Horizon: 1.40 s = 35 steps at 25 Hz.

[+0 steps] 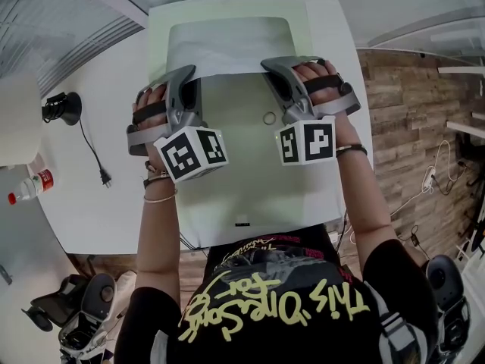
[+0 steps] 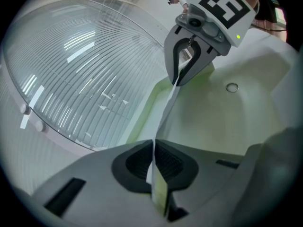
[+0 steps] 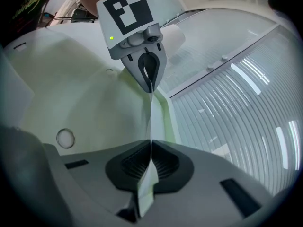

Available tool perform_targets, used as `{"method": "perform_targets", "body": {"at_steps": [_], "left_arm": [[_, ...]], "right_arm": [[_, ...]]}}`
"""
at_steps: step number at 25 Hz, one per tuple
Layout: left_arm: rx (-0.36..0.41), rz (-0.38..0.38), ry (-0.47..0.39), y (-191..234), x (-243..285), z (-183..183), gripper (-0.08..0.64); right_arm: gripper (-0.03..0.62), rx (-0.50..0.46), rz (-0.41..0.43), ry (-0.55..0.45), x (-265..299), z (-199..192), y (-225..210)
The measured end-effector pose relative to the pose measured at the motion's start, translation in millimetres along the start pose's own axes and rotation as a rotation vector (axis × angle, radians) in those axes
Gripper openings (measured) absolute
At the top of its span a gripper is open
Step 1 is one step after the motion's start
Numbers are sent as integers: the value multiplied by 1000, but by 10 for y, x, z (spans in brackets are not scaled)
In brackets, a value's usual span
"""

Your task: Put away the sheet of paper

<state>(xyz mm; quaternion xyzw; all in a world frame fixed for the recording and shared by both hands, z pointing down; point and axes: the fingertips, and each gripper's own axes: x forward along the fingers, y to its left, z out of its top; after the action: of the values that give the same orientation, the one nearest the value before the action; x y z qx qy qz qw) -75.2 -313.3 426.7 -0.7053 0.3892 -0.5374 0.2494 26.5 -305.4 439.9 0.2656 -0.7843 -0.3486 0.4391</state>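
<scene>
Head view shows the sheet of paper [image 1: 227, 48] at twelve o'clock over the desk [image 1: 98, 203], its near corners clamped by the left gripper [image 1: 186, 74] and right gripper [image 1: 271, 67], fingers [image 2: 136, 162] fully closed; move both together, paper taut.

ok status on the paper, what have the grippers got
Left hand-held gripper shut on the sheet of paper, right hand-held gripper too. Sheet spans between them over the pale green surface. Small ring on that surface, apart from the sheet.

White table [image 1: 91, 203]; wood planking [image 1: 402, 127] right; ribbed pale panels [image 1: 53, 21] left.
</scene>
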Motion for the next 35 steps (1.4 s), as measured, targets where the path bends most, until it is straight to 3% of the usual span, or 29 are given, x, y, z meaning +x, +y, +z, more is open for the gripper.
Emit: {"method": "perform_targets", "body": {"at_steps": [13,16,21,35], "left_arm": [[-28,-39,9,-88,11,-49,12],[-51,-53,12,-102,-10,-56,108],[-59,-73,6,-152,-24,-35,147],[-79,-160,26,-357,-88,-37,216]], "right_arm": [[11,77,0,7,9,-46,2],[12,102,16,10,3,-47,15],[109,131,65,18,-3,-55,81],[169,128,131,35,-32,-50,265]]}}
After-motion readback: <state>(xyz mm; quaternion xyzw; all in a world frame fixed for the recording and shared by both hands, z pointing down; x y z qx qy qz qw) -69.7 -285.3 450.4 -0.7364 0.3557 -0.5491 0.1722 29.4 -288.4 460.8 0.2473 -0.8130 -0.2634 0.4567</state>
